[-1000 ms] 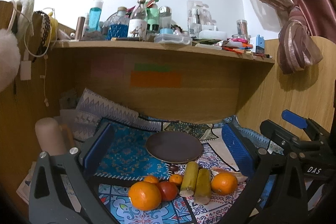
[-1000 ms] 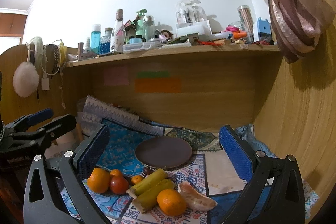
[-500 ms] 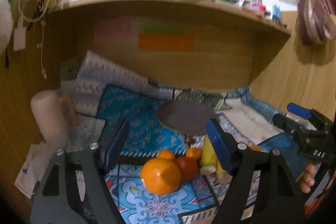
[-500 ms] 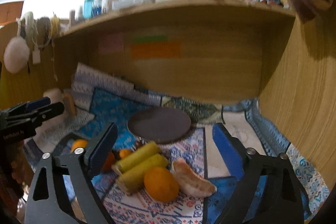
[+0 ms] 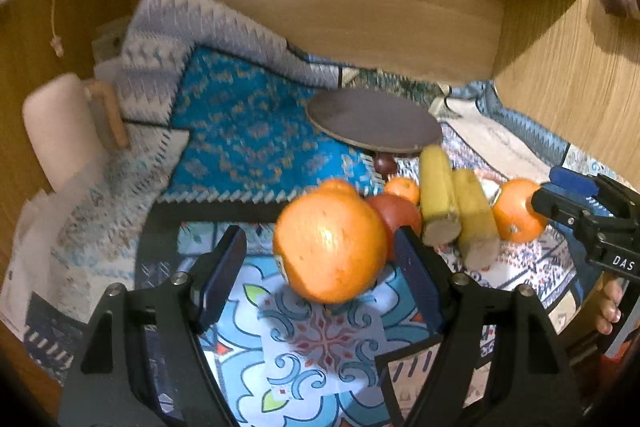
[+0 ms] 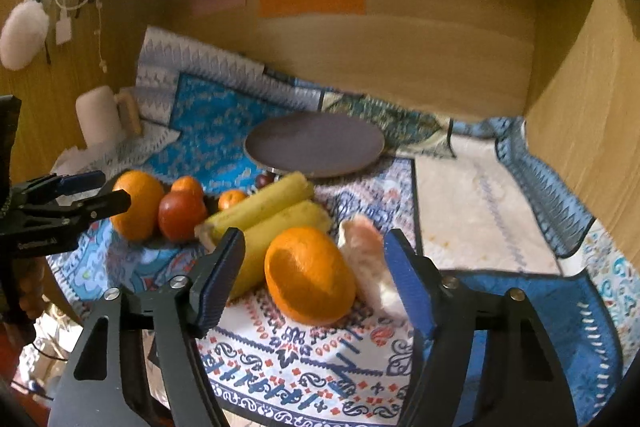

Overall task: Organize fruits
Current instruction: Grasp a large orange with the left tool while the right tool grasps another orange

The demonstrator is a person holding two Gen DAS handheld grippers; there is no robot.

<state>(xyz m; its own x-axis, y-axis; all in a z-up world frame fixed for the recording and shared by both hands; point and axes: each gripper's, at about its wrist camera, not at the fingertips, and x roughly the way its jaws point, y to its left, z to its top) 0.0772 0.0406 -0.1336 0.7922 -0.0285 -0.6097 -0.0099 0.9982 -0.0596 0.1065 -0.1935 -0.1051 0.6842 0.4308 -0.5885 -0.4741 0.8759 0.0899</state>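
- My left gripper (image 5: 320, 267) is spread wide, its blue pads either side of a large orange (image 5: 331, 247) that lies between them on the patterned cloth (image 5: 320, 343); I cannot tell whether either pad touches it.
- Just behind that orange sit a red tomato (image 5: 394, 213) and a small tangerine (image 5: 403, 189).
- My right gripper (image 6: 316, 275) is also wide apart, framing a second orange (image 6: 310, 275), with a peeled citrus segment (image 6: 366, 255) beside my right pad.
- Two bananas (image 6: 264, 215) lie just left of that orange.
- A dark round plate (image 6: 314, 143) rests farther back, beyond the fruit.
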